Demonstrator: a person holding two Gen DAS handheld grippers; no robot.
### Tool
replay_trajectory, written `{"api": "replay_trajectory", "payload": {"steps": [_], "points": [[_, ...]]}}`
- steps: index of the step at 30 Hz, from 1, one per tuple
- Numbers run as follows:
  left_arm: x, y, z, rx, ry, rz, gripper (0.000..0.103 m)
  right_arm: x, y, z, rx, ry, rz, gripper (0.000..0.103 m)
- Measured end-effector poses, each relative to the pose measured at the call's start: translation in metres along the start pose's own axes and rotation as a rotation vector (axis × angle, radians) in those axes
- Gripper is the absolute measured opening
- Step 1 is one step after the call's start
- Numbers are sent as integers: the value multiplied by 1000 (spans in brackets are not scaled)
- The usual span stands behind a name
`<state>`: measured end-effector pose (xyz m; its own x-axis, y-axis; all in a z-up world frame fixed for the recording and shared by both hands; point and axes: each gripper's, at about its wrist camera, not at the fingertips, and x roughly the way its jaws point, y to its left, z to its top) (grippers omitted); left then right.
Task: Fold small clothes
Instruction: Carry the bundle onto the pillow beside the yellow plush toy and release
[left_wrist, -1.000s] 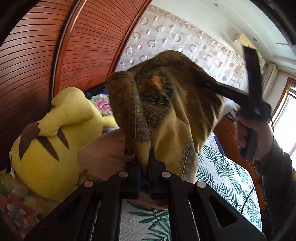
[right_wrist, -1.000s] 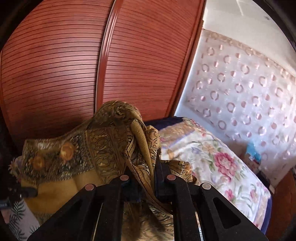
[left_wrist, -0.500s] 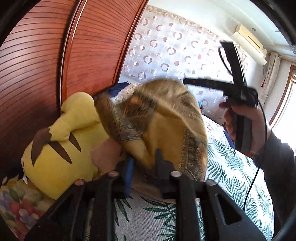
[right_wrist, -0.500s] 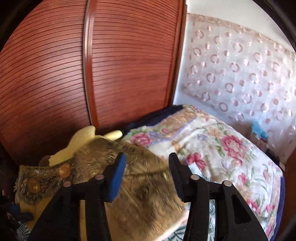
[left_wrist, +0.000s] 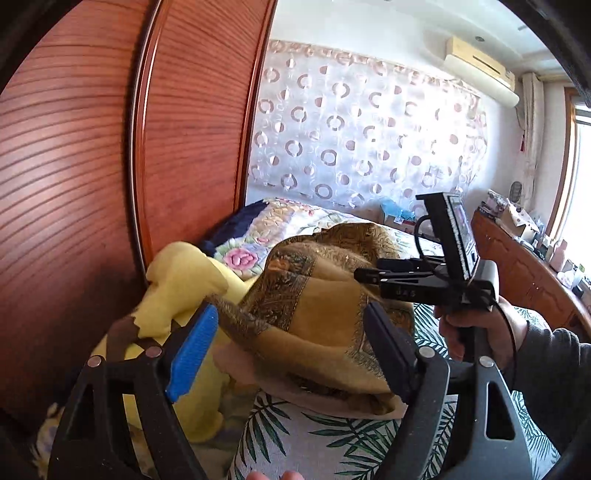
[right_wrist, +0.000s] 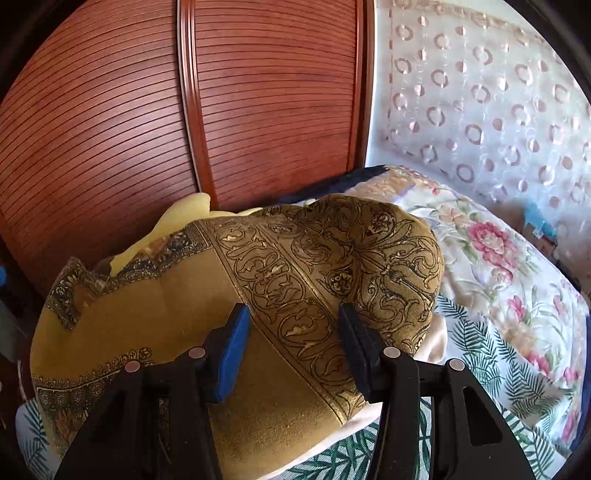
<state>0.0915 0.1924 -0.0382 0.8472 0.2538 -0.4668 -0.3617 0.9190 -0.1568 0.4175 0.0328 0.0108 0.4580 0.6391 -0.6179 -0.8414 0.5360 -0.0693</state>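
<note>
Gold patterned garment (right_wrist: 258, 325) heaped on the leaf-print bedsheet (left_wrist: 332, 443), left gripper (left_wrist: 291, 347) spread wide before it, right gripper (right_wrist: 293, 332) parted above it, only the left view showing the yellow plush toy (left_wrist: 181, 280) beside the garment, wooden headboard (right_wrist: 184, 110) behind.

Both grippers let go of the gold patterned cloth (right_wrist: 280, 295). The left gripper (left_wrist: 291, 354) and right gripper (right_wrist: 293, 347) spread wide, and the cloth dropped onto the bed (right_wrist: 480, 354).
</note>
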Motion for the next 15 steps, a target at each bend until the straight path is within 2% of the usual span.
{"api": "replay_trajectory", "payload": {"steps": [3, 7, 15], "points": [[-8, -4, 4, 9, -7, 8, 82, -14, -2, 6, 32, -7, -12, 51], [-19, -16, 8, 43, -13, 11, 82, -56, 8, -6, 73, -67, -26, 51], [-42, -53, 8, 122, -37, -54, 82, -156, 28, -65, 141, -154, -117, 52]]}}
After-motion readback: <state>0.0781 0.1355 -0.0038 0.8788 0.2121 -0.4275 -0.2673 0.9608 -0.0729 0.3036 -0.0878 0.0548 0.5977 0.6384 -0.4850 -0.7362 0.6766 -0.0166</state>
